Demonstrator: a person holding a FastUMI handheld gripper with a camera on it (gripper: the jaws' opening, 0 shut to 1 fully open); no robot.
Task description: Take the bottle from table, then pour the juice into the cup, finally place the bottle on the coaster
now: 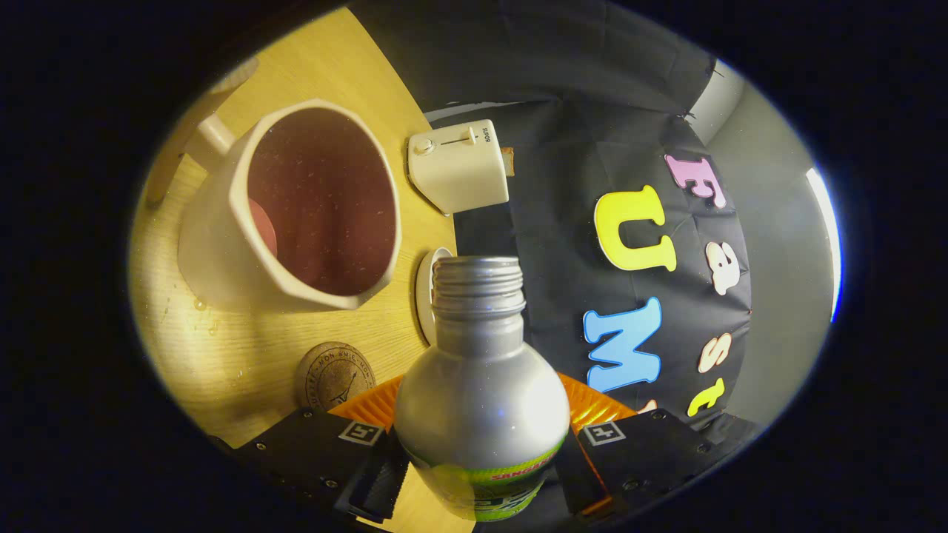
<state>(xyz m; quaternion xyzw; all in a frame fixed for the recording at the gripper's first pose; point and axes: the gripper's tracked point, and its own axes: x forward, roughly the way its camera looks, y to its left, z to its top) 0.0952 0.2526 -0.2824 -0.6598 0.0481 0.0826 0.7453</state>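
Observation:
My gripper [480, 474] is shut on a silver bottle [481, 385] with a green label; both fingers [378, 474] press its sides. The bottle has a threaded neck with no cap and is held off the wooden table [259, 355], with the whole view rolled to one side. Beyond the bottle's mouth stands a cream cup [296, 207] with a dark red inside and a handle on its far side. A round cork coaster [333, 374] lies on the table beside the bottle, close to the fingers.
A cream toaster [459, 166] stands past the cup near the table's edge. A small white round dish [426, 292] sits just behind the bottle's neck. A few drops of liquid lie on the table by the cup.

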